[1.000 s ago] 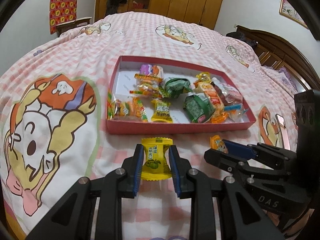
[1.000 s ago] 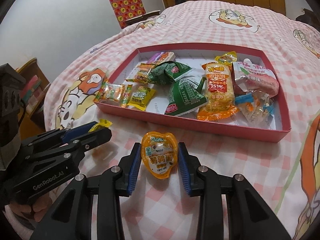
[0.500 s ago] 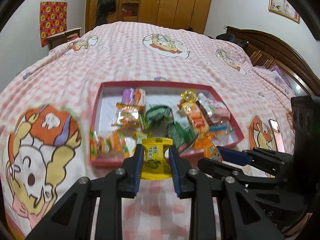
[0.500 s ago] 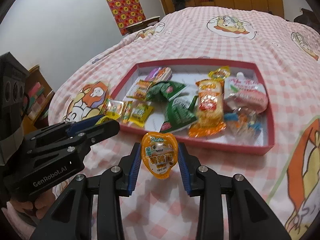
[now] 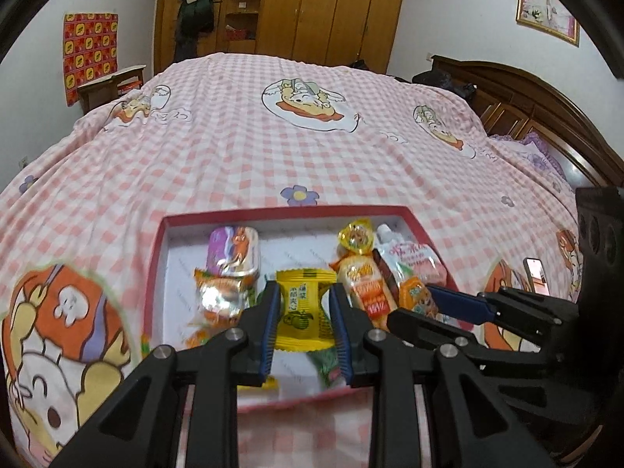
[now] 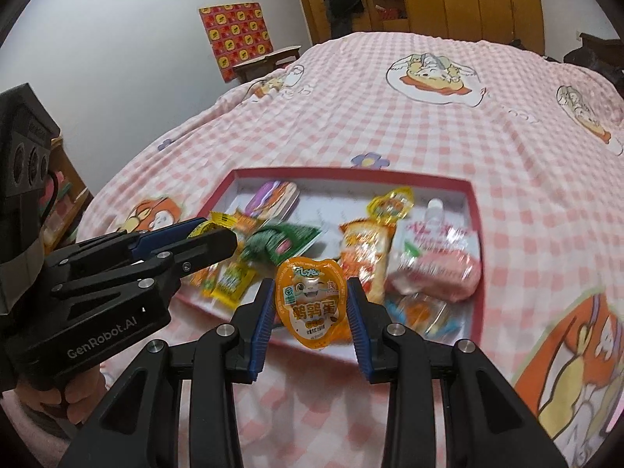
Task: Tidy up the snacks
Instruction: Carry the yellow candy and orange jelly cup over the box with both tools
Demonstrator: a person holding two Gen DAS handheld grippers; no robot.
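My left gripper [image 5: 305,314] is shut on a yellow snack packet [image 5: 302,318] and holds it in the air over the red snack box [image 5: 154,273]. My right gripper [image 6: 312,306] is shut on an orange quail-egg packet [image 6: 311,304] and holds it above the box's near wall [image 6: 234,314]. The box lies on the pink checked bed and holds several wrapped snacks. The left gripper also shows in the right wrist view [image 6: 212,240], and the right gripper in the left wrist view [image 5: 415,308], with both packets over the box.
The bed cover [image 5: 273,148] spreads wide around the box. A wooden headboard [image 5: 546,117] stands at the right, wardrobes [image 5: 331,11] at the back. A small wooden table [image 5: 113,85] is at the far left. A phone [image 5: 536,275] lies right of the box.
Both grippers have risen and moved forward with their packets, from the bed in front of the box to above the box. The box now sits lower in both views.
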